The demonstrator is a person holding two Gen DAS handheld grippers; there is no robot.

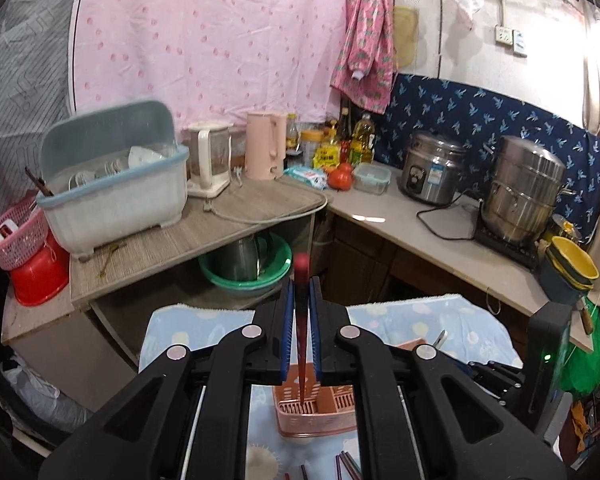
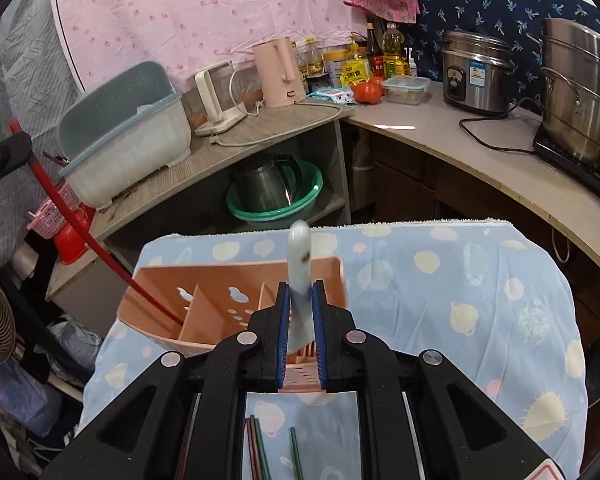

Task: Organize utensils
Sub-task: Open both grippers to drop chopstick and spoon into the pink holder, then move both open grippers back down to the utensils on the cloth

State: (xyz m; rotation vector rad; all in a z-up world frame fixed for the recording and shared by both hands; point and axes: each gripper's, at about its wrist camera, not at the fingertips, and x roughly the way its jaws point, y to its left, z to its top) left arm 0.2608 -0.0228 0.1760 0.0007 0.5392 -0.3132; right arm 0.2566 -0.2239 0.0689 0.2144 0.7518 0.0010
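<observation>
My left gripper (image 1: 301,286) is shut on a red chopstick (image 1: 301,280) held upright, its tip down in the pink slotted utensil caddy (image 1: 332,412). The same chopstick (image 2: 72,220) shows in the right wrist view slanting into the caddy's (image 2: 204,280) left compartment. My right gripper (image 2: 300,290) is shut on a white ceramic spoon (image 2: 299,256), handle up, held over the caddy's right side. Loose chopsticks (image 2: 256,448) lie on the blue patterned cloth (image 2: 460,300) in front of the caddy.
Behind the cloth-covered table are a shelf with a dish drainer box (image 1: 112,184), kettles (image 1: 262,146), bottles, and a counter with a rice cooker (image 1: 432,168) and steamer pot (image 1: 520,192). A green basin (image 2: 274,196) sits under the shelf.
</observation>
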